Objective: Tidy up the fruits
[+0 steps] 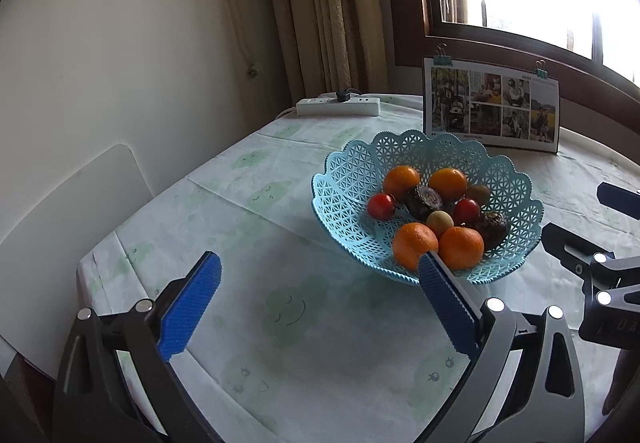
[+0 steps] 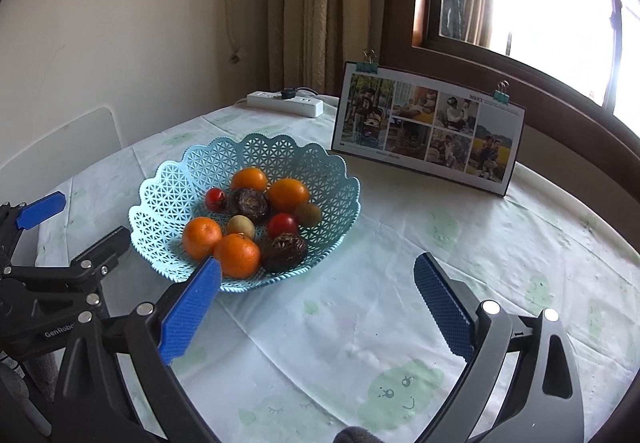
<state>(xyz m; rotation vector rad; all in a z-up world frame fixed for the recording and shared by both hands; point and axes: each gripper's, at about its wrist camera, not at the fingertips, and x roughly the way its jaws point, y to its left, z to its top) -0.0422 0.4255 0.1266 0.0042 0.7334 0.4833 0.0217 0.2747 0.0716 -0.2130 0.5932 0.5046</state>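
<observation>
A light blue lattice basket [image 1: 352, 179] [image 2: 168, 203] stands on the table and holds several fruits: oranges [image 1: 460, 247] [image 2: 237, 255], small red tomatoes [image 1: 381, 206] [image 2: 282, 225], dark wrinkled passion fruits [image 1: 423, 201] [image 2: 250, 203] and pale green-yellow round fruits [image 1: 439, 223] [image 2: 241, 227]. My left gripper [image 1: 320, 307] is open and empty, in front and to the left of the basket. My right gripper [image 2: 318, 303] is open and empty, in front and to the right of the basket. Each gripper shows at the edge of the other's view.
The table [image 1: 240, 243] [image 2: 400, 283] has a pale cloth with green prints. A photo board [image 1: 491, 105] [image 2: 430, 125] with binder clips stands behind the basket. A white power strip [image 1: 338, 105] [image 2: 285, 103] lies at the back. A white chair back [image 1: 68, 203] sits at the left.
</observation>
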